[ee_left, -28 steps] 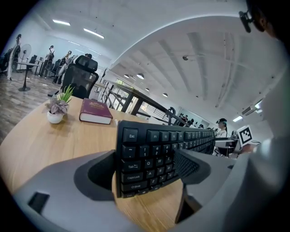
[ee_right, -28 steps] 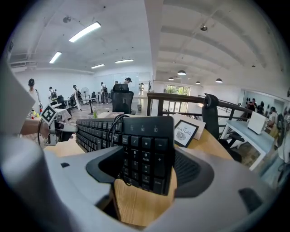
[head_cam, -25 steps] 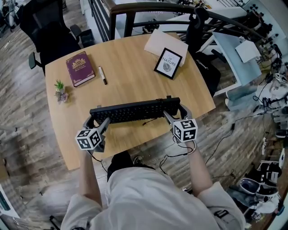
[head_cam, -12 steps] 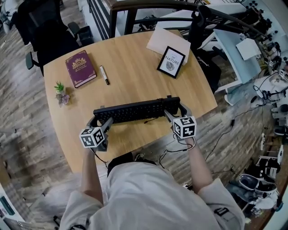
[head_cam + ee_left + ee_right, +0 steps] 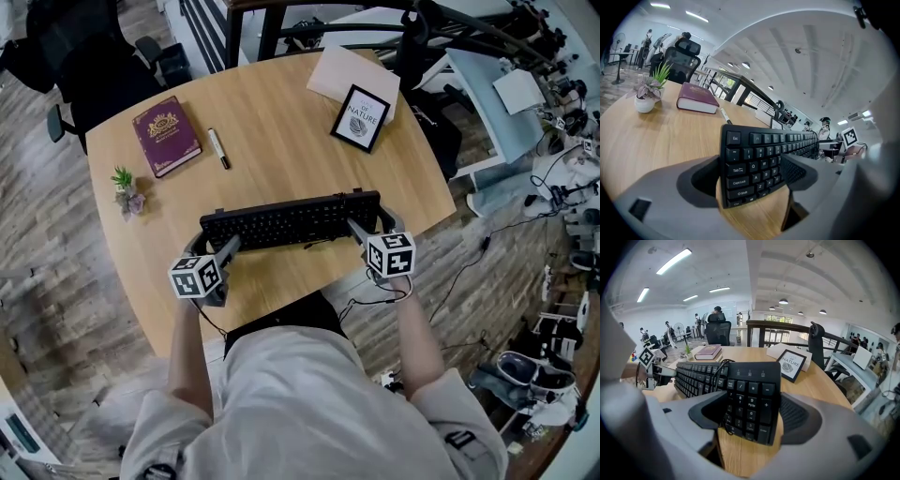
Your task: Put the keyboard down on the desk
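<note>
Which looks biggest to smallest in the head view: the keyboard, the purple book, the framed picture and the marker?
1. keyboard, clearly the largest.
2. purple book.
3. framed picture, only slightly smaller than the book; it stands tilted and foreshortened, so this pair is close.
4. marker, the smallest.

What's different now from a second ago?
Hardly anything. The left gripper and right gripper still clamp the ends of the black keyboard, at about the same spot over the wooden desk. The maroon book, marker pen and framed card have not moved.
</note>
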Motion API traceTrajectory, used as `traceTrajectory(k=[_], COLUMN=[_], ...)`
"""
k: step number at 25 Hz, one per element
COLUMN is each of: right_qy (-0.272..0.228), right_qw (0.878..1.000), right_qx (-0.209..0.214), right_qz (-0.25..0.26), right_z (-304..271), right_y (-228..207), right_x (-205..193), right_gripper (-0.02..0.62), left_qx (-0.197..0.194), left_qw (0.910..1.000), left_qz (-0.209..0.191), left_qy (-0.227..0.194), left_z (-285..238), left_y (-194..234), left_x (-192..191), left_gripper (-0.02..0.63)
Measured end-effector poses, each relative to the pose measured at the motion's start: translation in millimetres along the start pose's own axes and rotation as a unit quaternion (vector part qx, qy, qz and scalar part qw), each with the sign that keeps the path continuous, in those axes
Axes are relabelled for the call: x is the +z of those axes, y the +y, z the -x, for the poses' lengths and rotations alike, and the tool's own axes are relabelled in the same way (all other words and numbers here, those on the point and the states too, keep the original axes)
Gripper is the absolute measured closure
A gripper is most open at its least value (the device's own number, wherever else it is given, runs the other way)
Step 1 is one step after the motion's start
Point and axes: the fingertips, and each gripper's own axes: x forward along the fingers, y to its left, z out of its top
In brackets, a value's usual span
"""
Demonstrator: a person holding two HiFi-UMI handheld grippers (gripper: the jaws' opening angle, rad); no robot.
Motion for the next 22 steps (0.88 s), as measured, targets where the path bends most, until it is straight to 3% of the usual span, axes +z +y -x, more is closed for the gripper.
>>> traceTrajectory(k=[22], right_qy=[0.040], right_qw=[0.999], right_qx=[0.031], right_qz=[-0.011], right_z=[-54.3], right_y=[-13.1], right_x=[7.3], right_gripper=[0.242], left_qx=[0.040], left_qw=[0.9986], left_qz=[0.008], left_qy=[0.034], left_z=[-27.2], left_y=[20.3], left_x=[-3.8], left_gripper=[0.198])
